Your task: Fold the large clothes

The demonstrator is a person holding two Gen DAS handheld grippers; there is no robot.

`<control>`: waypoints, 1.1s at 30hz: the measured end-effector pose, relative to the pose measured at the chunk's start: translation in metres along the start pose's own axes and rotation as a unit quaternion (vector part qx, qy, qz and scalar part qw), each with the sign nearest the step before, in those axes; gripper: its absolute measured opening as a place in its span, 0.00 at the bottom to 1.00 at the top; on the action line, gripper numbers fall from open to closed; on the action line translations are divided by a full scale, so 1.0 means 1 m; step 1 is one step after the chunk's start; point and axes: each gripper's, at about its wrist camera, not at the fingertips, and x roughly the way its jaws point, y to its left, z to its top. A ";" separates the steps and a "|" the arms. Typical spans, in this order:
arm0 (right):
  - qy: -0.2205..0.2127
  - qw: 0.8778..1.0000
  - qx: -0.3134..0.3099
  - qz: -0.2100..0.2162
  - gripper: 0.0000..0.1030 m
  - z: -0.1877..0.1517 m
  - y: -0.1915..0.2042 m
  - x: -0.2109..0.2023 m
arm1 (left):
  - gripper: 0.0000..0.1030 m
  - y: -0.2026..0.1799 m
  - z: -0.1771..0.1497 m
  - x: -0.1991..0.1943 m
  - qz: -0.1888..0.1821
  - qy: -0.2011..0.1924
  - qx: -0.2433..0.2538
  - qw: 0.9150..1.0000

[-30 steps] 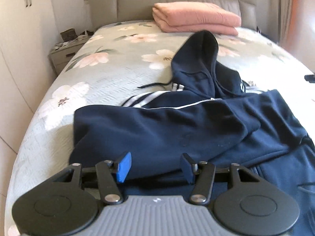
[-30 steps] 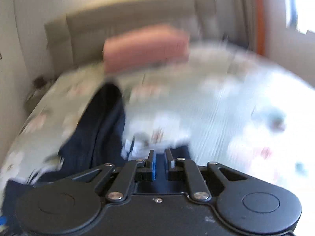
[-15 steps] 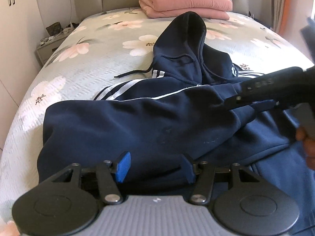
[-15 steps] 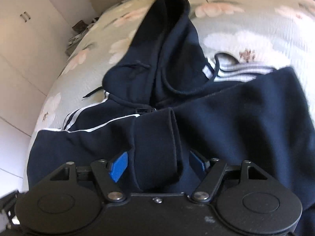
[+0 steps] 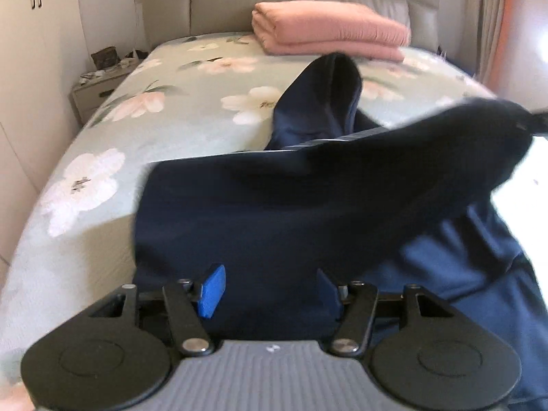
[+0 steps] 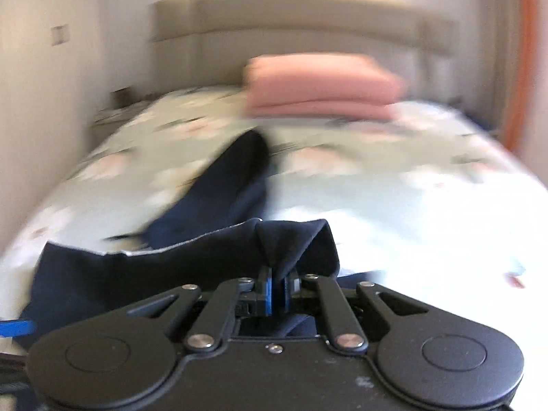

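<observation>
Floral bed, padded headboard | folded pink blanket at head | navy hoodie mid-bed | left gripper jaws apart | right gripper jaws clamped on lifted hoodie fold.

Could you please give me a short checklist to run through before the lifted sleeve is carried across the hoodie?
1. Right gripper shut on the sleeve: ok.
2. Sleeve lifted off the bed: ok.
3. Left gripper open, above the hoodie hem: ok.
4. Hood lying flat: not ok, it stands up.
5. Pink blanket apart from the hoodie: ok.
6. Other sleeve's position: cannot tell.
</observation>
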 end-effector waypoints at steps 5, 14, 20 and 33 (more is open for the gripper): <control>0.147 0.988 0.029 -0.033 0.80 -0.027 -0.062 0.051 | 0.61 -0.012 0.002 0.033 -0.031 0.026 0.000 0.999; 0.101 0.994 0.012 -0.034 0.31 -0.046 -0.060 0.038 | 0.52 -0.013 -0.003 0.062 -0.012 0.056 0.017 0.998; 0.146 0.989 -0.026 -0.023 0.09 -0.070 -0.041 0.075 | 0.53 -0.019 -0.016 0.077 0.005 0.079 0.037 0.996; 0.159 0.986 -0.032 -0.028 0.02 -0.086 -0.051 0.021 | 0.45 0.005 -0.038 0.033 0.000 0.083 -0.010 0.997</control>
